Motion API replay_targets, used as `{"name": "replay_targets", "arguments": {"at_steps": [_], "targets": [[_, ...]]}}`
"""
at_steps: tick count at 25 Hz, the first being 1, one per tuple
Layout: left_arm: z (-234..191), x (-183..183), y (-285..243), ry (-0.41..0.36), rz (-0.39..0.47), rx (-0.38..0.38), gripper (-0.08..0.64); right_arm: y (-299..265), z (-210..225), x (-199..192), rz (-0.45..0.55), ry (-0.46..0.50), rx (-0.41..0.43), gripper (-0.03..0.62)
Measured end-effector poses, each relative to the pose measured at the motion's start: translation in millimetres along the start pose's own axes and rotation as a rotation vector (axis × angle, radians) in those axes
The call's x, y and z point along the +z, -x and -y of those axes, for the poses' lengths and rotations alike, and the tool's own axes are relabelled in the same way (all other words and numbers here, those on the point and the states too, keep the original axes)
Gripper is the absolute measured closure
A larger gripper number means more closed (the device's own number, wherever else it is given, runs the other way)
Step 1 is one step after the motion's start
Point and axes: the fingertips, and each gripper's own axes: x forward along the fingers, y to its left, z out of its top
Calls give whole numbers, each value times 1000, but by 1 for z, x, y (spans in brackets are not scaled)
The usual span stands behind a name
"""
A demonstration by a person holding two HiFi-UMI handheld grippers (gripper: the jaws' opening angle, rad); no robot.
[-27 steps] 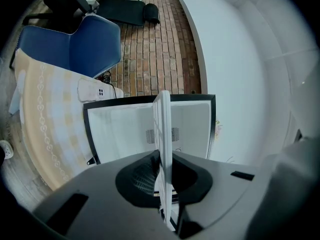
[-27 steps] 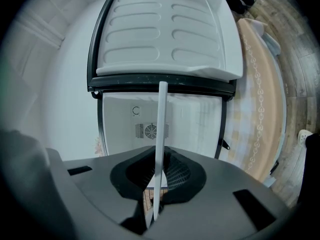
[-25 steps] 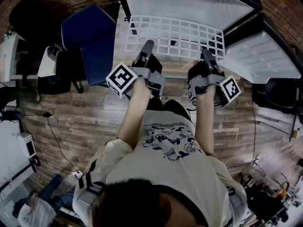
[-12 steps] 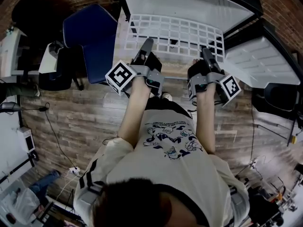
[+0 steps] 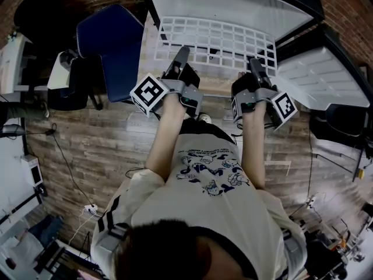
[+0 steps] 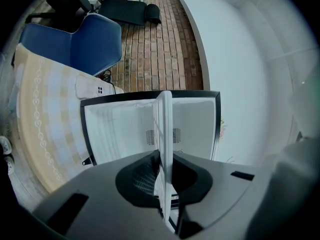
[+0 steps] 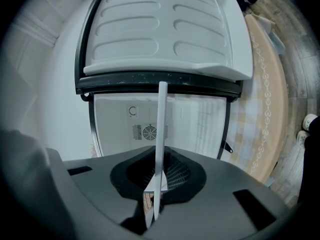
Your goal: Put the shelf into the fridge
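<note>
Closest to us, the left gripper (image 5: 179, 58) and the right gripper (image 5: 254, 69) point nearly level, away from the body. The fingers of each one are closed narrow on the near edge of the shelf (image 5: 221, 39). In each gripper view the thin white plate stands edge-on between the fingers, which press it from both sides. The two grips are well apart, one toward each near corner.

The shelf is a white grid of small squares. It hangs flat in the air above the wooden floor (image 5: 93, 150), between the person and the open fridge (image 5: 233, 2). Its far edge comes about to the mouth of the fridge. Whether it is already inside, we cannot tell.

We judge the shelf to be light and stiff, but thin. Because it is held only at the near edge, the far side can sink or swing. The smooth material may also slide in the fingers. We think the near edge is the right place to hold, with both grips kept at equal height.

Beyond it, the white inside of the fridge looks empty. Its door (image 5: 320, 69) stands open at the right, and a blue chair (image 5: 113, 45) stands at the left.
</note>
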Motion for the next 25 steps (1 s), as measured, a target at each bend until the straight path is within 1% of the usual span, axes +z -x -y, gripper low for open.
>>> {"name": "replay_targets", "arguments": {"at_steps": [8,21,25], "targets": [[2,1,-2,19,11,-14,518,-1,1,-1,-11,-12,-3,547],[-3,3,-2,6,26,-7,518,-3,3,-2,-20,-9,-10,548],[2,3,-3,17,29,-23,518,-2,1,-2,-22,-8,-8,548]]}}
